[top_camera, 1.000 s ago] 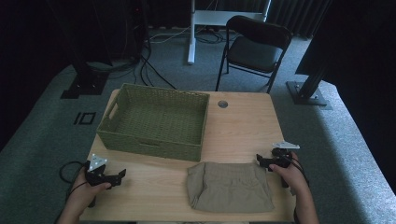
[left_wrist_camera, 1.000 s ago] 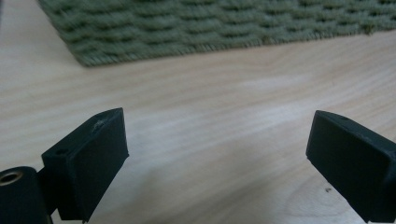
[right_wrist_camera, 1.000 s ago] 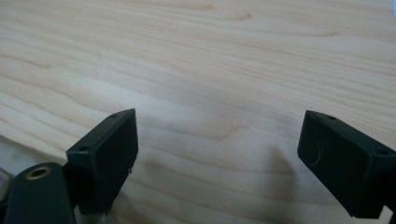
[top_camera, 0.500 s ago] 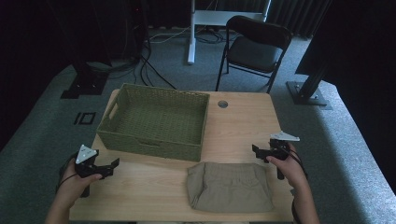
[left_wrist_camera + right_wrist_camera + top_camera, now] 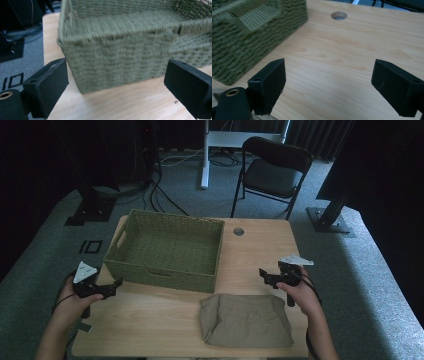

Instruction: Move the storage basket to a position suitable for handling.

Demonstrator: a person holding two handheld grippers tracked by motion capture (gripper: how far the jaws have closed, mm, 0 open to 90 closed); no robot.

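Folded cloth (image 5: 246, 320): khaki, lying flat at the near edge of the table (image 5: 255, 255), right of centre, long axis running left to right. Just beyond it and to the left, a green woven basket (image 5: 167, 249), nothing in it, near wall close to the cloth's far left corner.

Right gripper (image 5: 266, 277): just past the cloth's far right corner, jaws spread wide, holding nothing, pointing left over bare wood toward the basket; the nearer of the two. The cloth lies toward the person and slightly left of it, likely a short drop back and down.

Left gripper (image 5: 114, 285): at the table's left edge, jaws spread, nothing held, aimed at the basket's near left corner; well apart from the cloth.

Surface: pale wood, one round cable hole (image 5: 238, 231) at the far side.

Room: grey carpet, black folding chair (image 5: 272, 170) beyond the table, dark curtains, cables on the floor.
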